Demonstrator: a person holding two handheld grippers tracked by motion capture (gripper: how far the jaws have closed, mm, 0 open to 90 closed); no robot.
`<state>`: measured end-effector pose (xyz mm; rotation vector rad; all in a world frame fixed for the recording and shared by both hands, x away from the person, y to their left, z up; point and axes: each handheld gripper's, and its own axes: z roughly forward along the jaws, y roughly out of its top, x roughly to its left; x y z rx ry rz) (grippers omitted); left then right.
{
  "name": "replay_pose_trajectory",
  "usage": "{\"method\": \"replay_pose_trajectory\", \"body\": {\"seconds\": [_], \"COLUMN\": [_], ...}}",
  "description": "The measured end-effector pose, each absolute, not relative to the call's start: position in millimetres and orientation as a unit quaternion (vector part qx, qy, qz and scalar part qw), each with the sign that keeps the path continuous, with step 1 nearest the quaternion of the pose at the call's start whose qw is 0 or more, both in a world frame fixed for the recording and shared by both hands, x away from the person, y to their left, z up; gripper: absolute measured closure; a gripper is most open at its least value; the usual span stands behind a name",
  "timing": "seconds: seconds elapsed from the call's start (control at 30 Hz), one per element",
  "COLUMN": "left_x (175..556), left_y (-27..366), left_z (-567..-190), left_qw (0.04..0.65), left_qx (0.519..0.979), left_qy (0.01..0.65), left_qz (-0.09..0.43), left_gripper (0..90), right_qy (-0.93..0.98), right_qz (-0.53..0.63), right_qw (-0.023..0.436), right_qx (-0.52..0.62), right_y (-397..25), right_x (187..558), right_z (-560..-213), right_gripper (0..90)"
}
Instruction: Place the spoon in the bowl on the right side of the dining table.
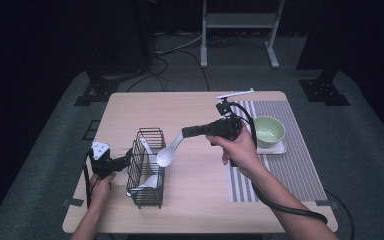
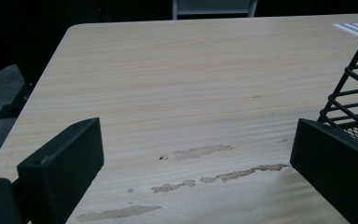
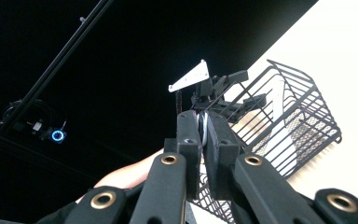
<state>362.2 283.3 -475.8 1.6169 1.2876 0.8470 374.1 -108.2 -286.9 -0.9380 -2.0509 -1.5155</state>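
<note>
A black wire basket stands on the wooden table at the left, with white spoons inside it. My right gripper is shut on the handle of another white spoon, held in the air just right of the basket's top, bowl end down. In the right gripper view the spoon handle is pinched edge-on between the jaws, with the basket beyond. My left gripper rests open against the basket's left side; in its view the wide-apart jaws frame bare table, and the basket wire is at the right.
A green bowl sits on a white tray on a striped placemat at the right. A white utensil lies at the table's far edge. Worn patches mark the wood near the left gripper.
</note>
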Motion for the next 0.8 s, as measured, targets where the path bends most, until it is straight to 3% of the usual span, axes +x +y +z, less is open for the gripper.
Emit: {"method": "replay_pose_trajectory", "body": {"seconds": [0.8], "left_x": [362.2], "left_y": [283.1], "left_z": [-475.7], "left_qw": [0.437], "left_qx": [0.651], "left_qy": [0.519], "left_qz": [0.341], "left_gripper": [1.6], "right_qy": [-0.709], "right_qz": [-0.563], "right_qw": [0.186], "right_qx": [-0.383], "right_y": [-161.6], "right_x": [380.0], "right_z": [-303.7], "right_gripper": [85.4]}}
